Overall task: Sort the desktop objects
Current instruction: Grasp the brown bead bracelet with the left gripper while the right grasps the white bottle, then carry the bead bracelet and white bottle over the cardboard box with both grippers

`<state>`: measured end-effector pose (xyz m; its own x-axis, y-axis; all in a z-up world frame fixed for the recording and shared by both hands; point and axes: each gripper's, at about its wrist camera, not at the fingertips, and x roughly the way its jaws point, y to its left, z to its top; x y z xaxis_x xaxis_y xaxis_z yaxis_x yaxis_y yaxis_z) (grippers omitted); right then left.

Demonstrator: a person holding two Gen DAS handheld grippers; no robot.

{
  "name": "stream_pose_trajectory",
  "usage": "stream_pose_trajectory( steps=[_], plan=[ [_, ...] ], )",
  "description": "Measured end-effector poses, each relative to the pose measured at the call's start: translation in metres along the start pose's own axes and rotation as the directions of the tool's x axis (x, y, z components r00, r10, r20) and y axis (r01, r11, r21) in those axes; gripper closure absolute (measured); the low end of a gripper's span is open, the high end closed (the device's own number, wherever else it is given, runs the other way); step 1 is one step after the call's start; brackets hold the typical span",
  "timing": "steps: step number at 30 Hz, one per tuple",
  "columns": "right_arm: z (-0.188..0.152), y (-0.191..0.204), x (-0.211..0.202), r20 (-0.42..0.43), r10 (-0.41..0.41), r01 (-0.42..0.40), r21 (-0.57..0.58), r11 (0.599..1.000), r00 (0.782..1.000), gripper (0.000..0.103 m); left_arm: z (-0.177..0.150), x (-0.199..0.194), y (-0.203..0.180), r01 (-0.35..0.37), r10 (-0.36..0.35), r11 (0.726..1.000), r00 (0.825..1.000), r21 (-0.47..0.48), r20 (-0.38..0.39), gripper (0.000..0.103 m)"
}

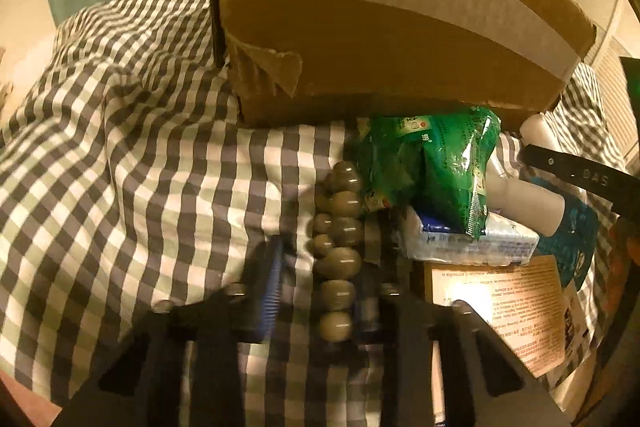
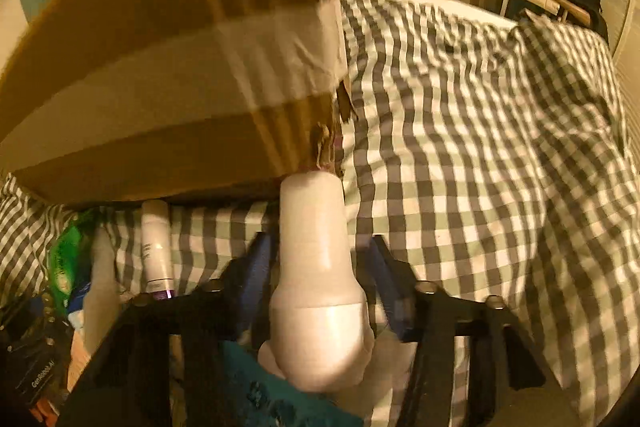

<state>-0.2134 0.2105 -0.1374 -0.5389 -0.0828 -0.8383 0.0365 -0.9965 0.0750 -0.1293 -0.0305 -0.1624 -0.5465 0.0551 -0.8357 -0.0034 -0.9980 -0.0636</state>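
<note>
Nearest in the left wrist view, the left gripper (image 1: 320, 291) is seen with its jaws drawn in around a string of olive-green beads (image 1: 338, 251) lying on the checked cloth (image 1: 132, 163); whether the pads press on the beads cannot be told. Just beyond, a green packet (image 1: 432, 163) is piled on a blue-and-white pack (image 1: 472, 243), close to the cardboard box (image 1: 380, 39) at the far side of the cloth. In the right wrist view, a white bottle (image 2: 316, 275) is flanked by the blue pads of the right gripper (image 2: 316, 283), with contact not discernible, its far end reaching the box corner.
</note>
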Motion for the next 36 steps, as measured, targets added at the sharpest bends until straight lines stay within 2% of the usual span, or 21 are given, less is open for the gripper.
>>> stream_pose_trajectory(
  steps=[10,13,15,18,24,28,36],
  plan=[
    [-0.015,-0.005,-0.029,0.081,0.005,-0.006,0.017,1.0,0.997,0.063,-0.006,-0.007,0.011,0.031,-0.03,0.999,0.999,-0.044,0.032,0.087],
    [-0.016,-0.002,-0.045,0.112,0.007,-0.009,0.012,1.0,0.994,0.065,-0.009,-0.014,0.017,0.036,-0.034,0.998,0.998,-0.048,0.046,0.088],
    [-0.015,0.001,-0.055,0.129,0.01,-0.012,0.017,1.0,0.992,0.071,-0.011,-0.018,0.017,0.024,-0.022,0.999,0.998,-0.041,0.059,0.088],
    [-0.017,0.004,-0.065,0.148,0.004,-0.005,0.004,1.0,0.989,0.071,-0.015,-0.027,0.014,0.016,-0.013,0.999,0.997,-0.031,0.073,0.088],
    [-0.018,-0.001,-0.08,0.168,0.041,-0.046,0.025,0.999,0.985,0.071,-0.018,-0.045,0.014,0.01,-0.007,1.0,0.993,-0.026,0.116,0.091],
    [-0.022,0.0,-0.096,0.196,0.071,-0.079,0.032,0.996,0.978,0.071,-0.005,-0.056,0.012,0.034,-0.027,0.998,0.991,-0.046,0.132,0.091],
    [-0.034,0.006,-0.122,0.222,0.117,-0.125,0.023,0.992,0.968,0.071,-0.006,-0.086,0.02,0.057,-0.046,0.997,0.984,-0.061,0.173,0.091]
  ],
)
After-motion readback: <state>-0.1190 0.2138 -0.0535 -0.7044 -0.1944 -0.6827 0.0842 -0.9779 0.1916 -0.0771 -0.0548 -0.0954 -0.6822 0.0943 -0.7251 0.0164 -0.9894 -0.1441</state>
